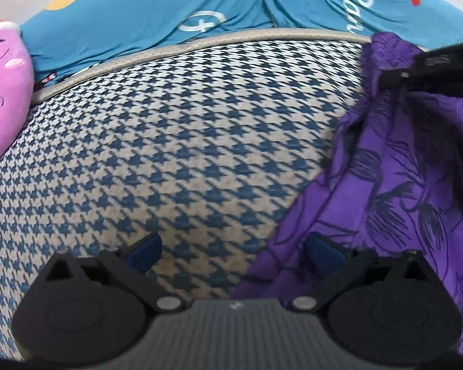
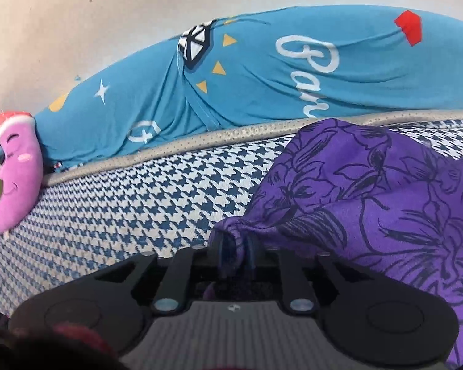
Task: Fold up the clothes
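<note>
Right now the right gripper (image 2: 236, 256) is pinching a bunched edge of the purple flowered cloth (image 2: 370, 191). Its blue pads are pressed together with the cloth squeezed between them. The rest of the cloth spreads away to the right of that gripper in soft lumps and wrinkles. It does not lie flat.

The left gripper (image 1: 231, 251) has its two blue fingers spread wide, with nothing between them. Below it is the checked mattress (image 1: 169, 141). One side of the purple cloth hangs just to its right, touching or almost touching the right finger. High up on the right side of the left wrist view, the dark tip of the other gripper holds the cloth up in a droopy fold.

So the cloth is lifted and loose, not a neat stack. I can't see any tidy fold in it. It could be getting shaken out to lie flat, or one side could be on its way over to make a fold. Folding work is clearly left to do either way.

Farther ahead of both grippers is a blue printed sheet (image 2: 262, 71) over a long hump, and a pink plush toy (image 2: 18, 166) sits far to the left.
</note>
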`<state>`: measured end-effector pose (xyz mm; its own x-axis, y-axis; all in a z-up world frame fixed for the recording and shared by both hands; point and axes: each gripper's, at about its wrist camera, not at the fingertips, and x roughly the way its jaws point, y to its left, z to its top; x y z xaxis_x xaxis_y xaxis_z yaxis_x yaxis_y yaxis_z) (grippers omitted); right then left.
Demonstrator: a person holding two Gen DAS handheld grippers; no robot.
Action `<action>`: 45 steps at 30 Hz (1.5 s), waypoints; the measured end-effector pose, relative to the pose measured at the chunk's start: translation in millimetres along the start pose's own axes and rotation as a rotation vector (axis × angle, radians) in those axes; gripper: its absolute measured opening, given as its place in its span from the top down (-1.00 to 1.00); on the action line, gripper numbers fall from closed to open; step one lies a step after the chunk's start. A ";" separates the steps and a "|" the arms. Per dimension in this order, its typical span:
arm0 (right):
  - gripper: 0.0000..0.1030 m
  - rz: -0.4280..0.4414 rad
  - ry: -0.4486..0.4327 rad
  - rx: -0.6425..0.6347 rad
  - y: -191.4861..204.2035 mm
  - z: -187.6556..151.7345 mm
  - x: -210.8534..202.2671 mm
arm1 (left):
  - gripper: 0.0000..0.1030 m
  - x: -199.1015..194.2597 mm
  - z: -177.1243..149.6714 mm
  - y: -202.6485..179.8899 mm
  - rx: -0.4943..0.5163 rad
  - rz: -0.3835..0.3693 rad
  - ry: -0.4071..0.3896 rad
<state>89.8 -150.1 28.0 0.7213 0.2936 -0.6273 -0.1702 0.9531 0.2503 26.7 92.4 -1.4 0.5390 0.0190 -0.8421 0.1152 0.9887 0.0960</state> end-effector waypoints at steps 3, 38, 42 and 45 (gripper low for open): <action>0.50 0.011 -0.011 0.005 3.9 -3.4 -17.3 | -1.00 -0.2 -2.8 13.0 -0.011 0.050 -0.006; 0.48 0.047 0.212 -0.080 -14.7 -115.6 -106.1 | -1.00 -35.4 -42.8 21.2 -0.087 0.060 -0.015; 0.47 0.042 0.224 -0.100 -13.5 -122.5 -114.8 | -1.00 -37.2 -47.4 25.4 -0.110 0.065 -0.009; 0.47 0.032 0.224 -0.120 -11.6 -127.7 -122.2 | -1.00 -39.1 -50.7 28.8 -0.126 0.074 -0.005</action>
<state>-82.0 -187.6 7.6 0.5500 0.3202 -0.7714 -0.2788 0.9410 0.1918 -33.3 127.6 7.4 0.5466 0.0921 -0.8323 -0.0307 0.9955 0.0900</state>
